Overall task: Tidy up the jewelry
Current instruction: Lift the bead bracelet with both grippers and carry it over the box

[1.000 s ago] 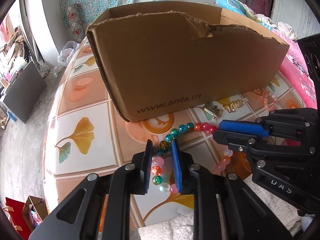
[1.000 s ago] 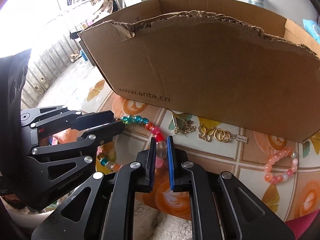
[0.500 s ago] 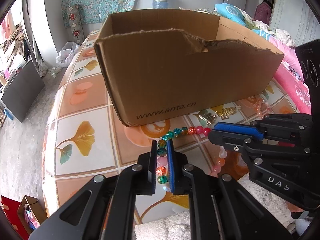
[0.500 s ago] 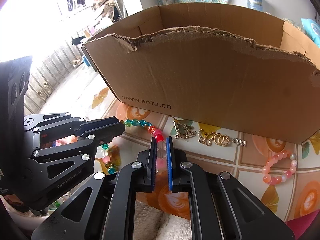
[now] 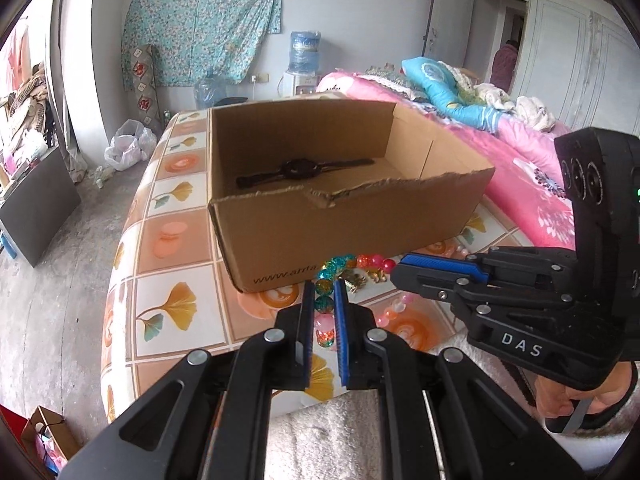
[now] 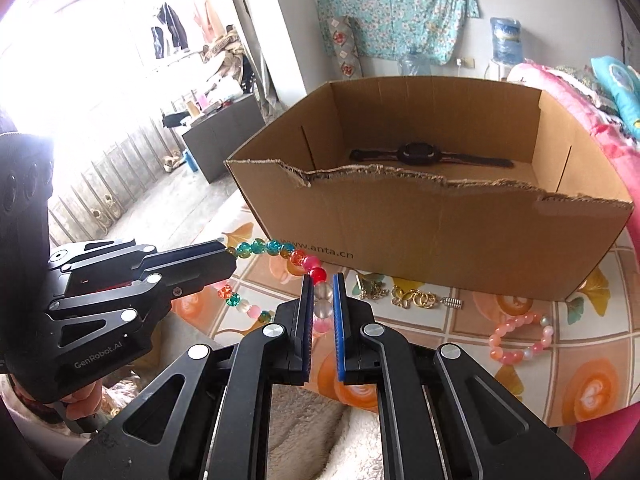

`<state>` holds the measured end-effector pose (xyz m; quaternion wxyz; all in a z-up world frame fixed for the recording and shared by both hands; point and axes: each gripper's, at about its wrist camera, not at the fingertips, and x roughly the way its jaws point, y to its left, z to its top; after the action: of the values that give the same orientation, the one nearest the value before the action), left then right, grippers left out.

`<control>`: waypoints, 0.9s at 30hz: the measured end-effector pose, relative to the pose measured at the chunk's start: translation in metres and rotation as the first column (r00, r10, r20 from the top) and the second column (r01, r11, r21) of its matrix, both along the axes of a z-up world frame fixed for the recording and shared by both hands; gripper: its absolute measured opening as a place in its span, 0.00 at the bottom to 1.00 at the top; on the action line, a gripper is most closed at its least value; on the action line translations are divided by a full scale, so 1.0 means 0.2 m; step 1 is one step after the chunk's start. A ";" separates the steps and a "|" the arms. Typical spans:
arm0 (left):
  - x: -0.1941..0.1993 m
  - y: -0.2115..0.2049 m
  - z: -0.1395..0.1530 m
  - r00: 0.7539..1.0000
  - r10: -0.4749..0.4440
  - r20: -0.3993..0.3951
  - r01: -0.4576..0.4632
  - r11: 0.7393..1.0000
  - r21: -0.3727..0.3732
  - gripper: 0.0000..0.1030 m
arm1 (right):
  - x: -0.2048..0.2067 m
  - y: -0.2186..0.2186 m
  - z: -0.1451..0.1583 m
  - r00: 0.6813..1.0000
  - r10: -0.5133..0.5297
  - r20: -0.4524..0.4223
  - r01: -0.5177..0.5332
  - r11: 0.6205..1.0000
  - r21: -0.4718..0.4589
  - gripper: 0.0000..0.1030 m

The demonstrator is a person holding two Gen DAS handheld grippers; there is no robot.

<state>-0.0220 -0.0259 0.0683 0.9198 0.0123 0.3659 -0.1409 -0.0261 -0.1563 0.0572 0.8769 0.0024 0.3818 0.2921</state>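
Note:
A long necklace of coloured glass beads (image 5: 362,261) (image 6: 276,249) hangs stretched between my two grippers above the table. My left gripper (image 5: 323,294) is shut on its teal and orange beads. My right gripper (image 6: 321,296) is shut on its clear and pink beads; it also shows in the left wrist view (image 5: 400,270). Both are lifted in front of the open cardboard box (image 5: 344,224) (image 6: 440,220), which holds a black watch (image 5: 300,168) (image 6: 420,154).
Gold butterfly charms (image 6: 412,298) and a pink bead bracelet (image 6: 520,340) lie on the leaf-patterned tablecloth (image 5: 168,304) before the box. A pink bed (image 5: 520,152) is at the right. The table's left edge drops to the floor.
My left gripper closed on the necklace. Both grippers then rose with it, so the box's inside and the watch came into view.

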 end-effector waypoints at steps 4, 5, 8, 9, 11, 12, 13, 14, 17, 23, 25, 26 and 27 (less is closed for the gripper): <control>-0.02 -0.03 0.17 0.997 -0.035 0.063 0.038 0.998 -0.041 0.09 | -0.02 -0.05 0.12 0.999 0.012 0.053 -0.015 0.998 0.056 0.07; -0.01 -0.04 0.21 0.995 -0.042 0.085 0.046 0.998 -0.042 0.09 | -0.02 -0.07 0.16 0.997 0.017 0.072 -0.022 0.997 0.068 0.07; 0.01 -0.07 0.36 0.985 -0.068 0.157 0.075 0.997 -0.036 0.09 | 0.04 -0.08 0.28 0.992 0.036 0.124 -0.050 0.993 0.109 0.07; 0.04 -0.07 0.41 0.981 -0.074 0.180 0.080 0.996 -0.024 0.09 | 0.07 -0.08 0.32 0.989 0.040 0.143 -0.057 0.992 0.114 0.07; 0.10 -0.07 0.48 0.972 -0.076 0.224 0.075 0.997 0.013 0.09 | 0.14 -0.06 0.36 0.984 0.049 0.172 -0.070 0.991 0.117 0.07; 0.15 -0.08 0.52 0.967 -0.073 0.244 0.067 0.997 0.030 0.09 | 0.19 -0.06 0.39 0.983 0.051 0.178 -0.074 0.990 0.121 0.07; 0.20 -0.08 0.54 0.964 -0.072 0.256 0.064 0.997 0.038 0.09 | 0.25 -0.06 0.41 0.983 0.055 0.176 -0.078 0.989 0.125 0.07; 0.25 -0.07 0.56 0.962 -0.073 0.262 0.065 0.997 0.039 0.09 | 0.31 -0.04 0.42 0.983 0.061 0.173 -0.084 0.988 0.126 0.07; 0.42 -0.06 0.55 0.965 -0.067 0.253 0.056 0.997 0.050 0.09 | 0.48 0.00 0.39 0.986 0.071 0.148 -0.088 0.990 0.106 0.07; 0.68 0.02 0.33 0.995 -0.026 0.095 0.023 0.999 0.033 0.09 | 0.67 0.07 0.20 0.995 0.104 0.009 -0.104 0.992 0.067 0.07; 0.71 0.03 0.24 0.999 -0.020 0.043 0.018 0.999 0.042 0.09 | 0.69 0.10 0.15 0.992 0.123 -0.028 -0.121 0.991 0.050 0.07; 0.73 0.04 0.20 1.000 -0.018 0.019 0.017 0.999 0.048 0.09 | 0.70 0.11 0.14 0.991 0.129 -0.043 -0.128 0.991 0.036 0.07; 0.74 0.04 0.17 1.000 -0.015 0.001 0.015 0.999 0.050 0.09 | 0.70 0.13 0.12 0.989 0.135 -0.057 -0.134 0.991 0.026 0.07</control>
<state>0.1253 -0.0177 0.1019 0.9185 0.0382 0.3685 -0.1384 0.1148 -0.1305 0.0817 0.8435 -0.0053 0.4035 0.3544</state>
